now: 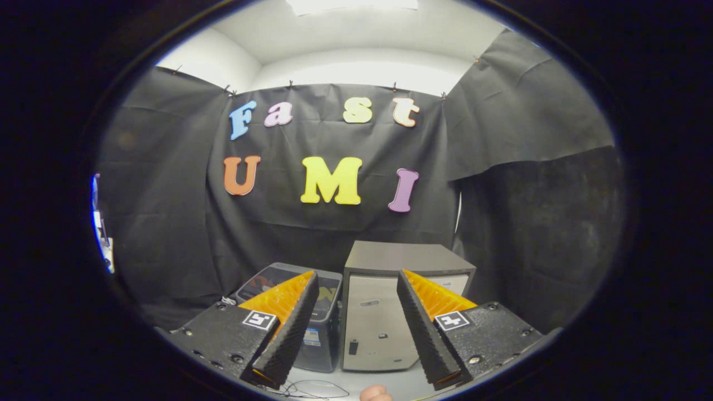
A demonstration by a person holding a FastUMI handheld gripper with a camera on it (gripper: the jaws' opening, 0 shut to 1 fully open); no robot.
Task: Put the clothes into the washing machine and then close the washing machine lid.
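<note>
The hand-held gripper (356,328) is held with its two fingers spread wide apart and gripping nothing; open air lies between them. Beyond the fingers, seen through the gap, stands the washing machine (390,312), a boxy grey unit set upright on the pale counter (401,384), its long axis running vertically. Its flat dark lid (404,257) lies level on top, closed down, and the lighter front panel faces the gripper, turned slightly so that it looks a little toward the left finger (289,328). The right finger (423,328) overlaps the machine's front right corner in the view, though it is nearer than the machine and apart from it. Just beside the machine, on its left and partly hidden behind the left finger, sits a dark plastic bin (320,334) with a lid, its top showing some coloured contents or print that cannot be made out; whether the clothes are in it cannot be told. A thin wire (312,387) lies looped on the counter below the left finger, and a fingertip (374,394) of a person shows between the finger bases. Black cloth (167,223) hangs behind everything.
</note>
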